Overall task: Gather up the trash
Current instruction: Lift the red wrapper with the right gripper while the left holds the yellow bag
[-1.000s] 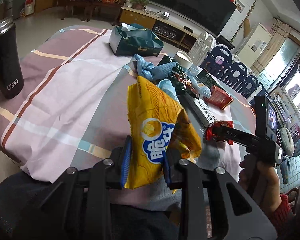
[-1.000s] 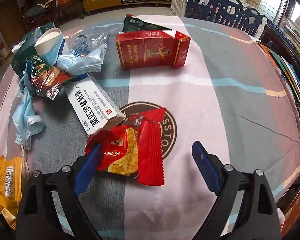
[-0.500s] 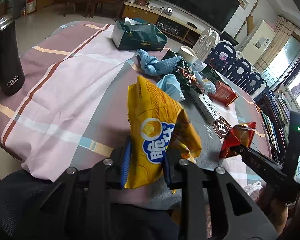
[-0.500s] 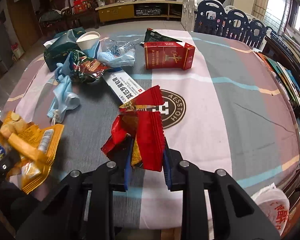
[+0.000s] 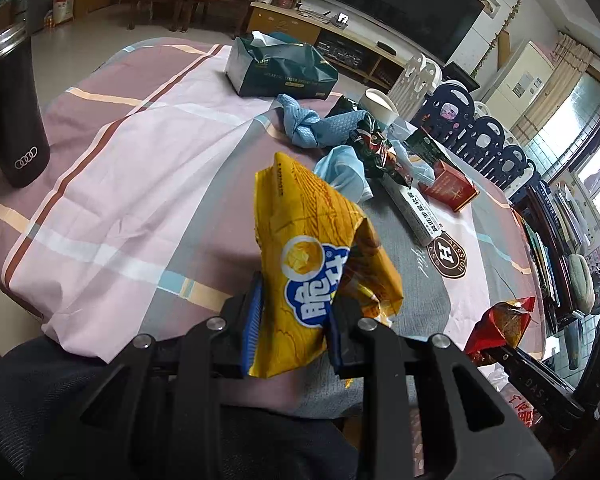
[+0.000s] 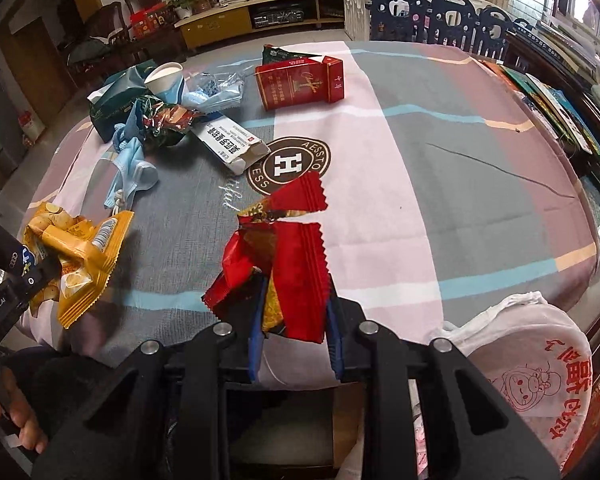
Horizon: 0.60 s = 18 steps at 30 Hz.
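Observation:
My left gripper [image 5: 294,328] is shut on a yellow snack bag [image 5: 312,248] and holds it above the table's near edge; the bag also shows in the right wrist view [image 6: 80,256]. My right gripper [image 6: 294,336] is shut on a red wrapper [image 6: 288,264], held off the table at its front edge; the wrapper shows in the left wrist view [image 5: 500,324]. On the table lie a white carton [image 6: 228,146], a red cigarette box [image 6: 300,84], blue face masks [image 6: 134,168], a dark foil wrapper [image 6: 164,120] and a paper cup [image 6: 164,76].
A white plastic bag [image 6: 540,364] hangs open below the table's front right edge. A green tissue pack [image 5: 280,66] lies at the far side. A black tumbler [image 5: 12,120] stands at the left edge. The tablecloth [image 6: 440,184] is bare on the right.
My right gripper closed on the red wrapper, lifted it off the table and pulled back toward the front edge. My left gripper keeps holding the yellow bag in place.

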{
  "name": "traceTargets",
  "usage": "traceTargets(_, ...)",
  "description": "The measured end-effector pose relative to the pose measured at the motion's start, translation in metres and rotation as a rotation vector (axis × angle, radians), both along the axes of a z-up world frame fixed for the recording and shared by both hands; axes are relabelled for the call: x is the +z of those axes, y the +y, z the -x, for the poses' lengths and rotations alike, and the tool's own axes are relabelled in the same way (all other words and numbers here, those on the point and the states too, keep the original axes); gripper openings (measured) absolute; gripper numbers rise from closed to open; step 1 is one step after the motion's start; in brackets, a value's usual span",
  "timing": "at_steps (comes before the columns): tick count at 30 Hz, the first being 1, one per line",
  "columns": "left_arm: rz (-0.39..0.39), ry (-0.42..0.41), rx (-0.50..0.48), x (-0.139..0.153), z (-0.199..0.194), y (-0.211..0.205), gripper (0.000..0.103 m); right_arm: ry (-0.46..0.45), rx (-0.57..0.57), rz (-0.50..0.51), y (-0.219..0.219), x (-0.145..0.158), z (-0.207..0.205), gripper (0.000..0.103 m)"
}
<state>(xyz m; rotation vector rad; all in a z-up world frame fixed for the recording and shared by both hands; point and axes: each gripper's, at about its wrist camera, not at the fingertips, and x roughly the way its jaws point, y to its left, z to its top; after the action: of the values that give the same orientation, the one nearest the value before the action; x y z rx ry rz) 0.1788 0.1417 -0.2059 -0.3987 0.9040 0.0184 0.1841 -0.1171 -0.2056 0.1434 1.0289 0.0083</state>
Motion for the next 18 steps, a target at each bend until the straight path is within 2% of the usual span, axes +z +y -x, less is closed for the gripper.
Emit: traceTargets(18,0.007,0.003,0.006,-0.0018,0.0007,0.0020,0.028,0.011,0.024,0.001,0.0081,-0.0057,0.0037,0.027)
